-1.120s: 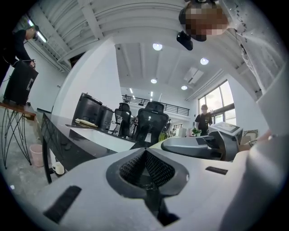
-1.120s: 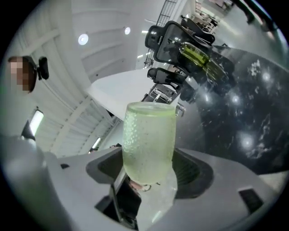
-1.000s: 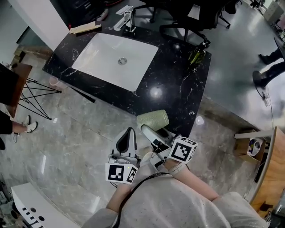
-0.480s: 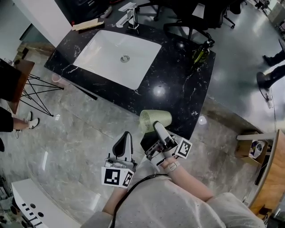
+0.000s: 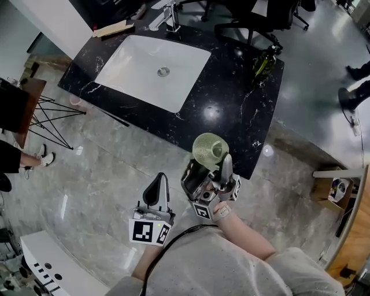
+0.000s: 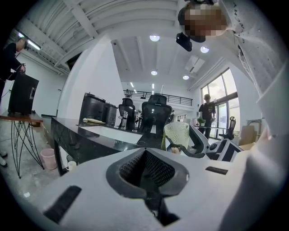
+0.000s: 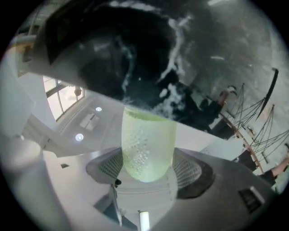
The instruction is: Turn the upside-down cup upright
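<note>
The pale green textured cup (image 5: 209, 149) is held in the air at the black counter's near edge, its open mouth turned up toward the head camera. My right gripper (image 5: 211, 167) is shut on its lower part; in the right gripper view the cup (image 7: 148, 144) sits between the two ribbed pads (image 7: 113, 166). My left gripper (image 5: 160, 186) hangs to the left over the floor, jaws together and empty. In the left gripper view, the cup (image 6: 176, 135) shows upright just past the closed pads (image 6: 156, 168).
The black marble counter (image 5: 231, 115) holds a white sink (image 5: 185, 63), a faucet (image 5: 165, 17) and a dark green bottle (image 5: 265, 60). Office chairs stand behind it. A wire-legged table (image 5: 34, 115) is at the left, a person's feet (image 5: 352, 92) at the right.
The right gripper has rolled over with the cup, turning it from lying on its side to mouth up. The left gripper has drifted slightly lower in the head view.
</note>
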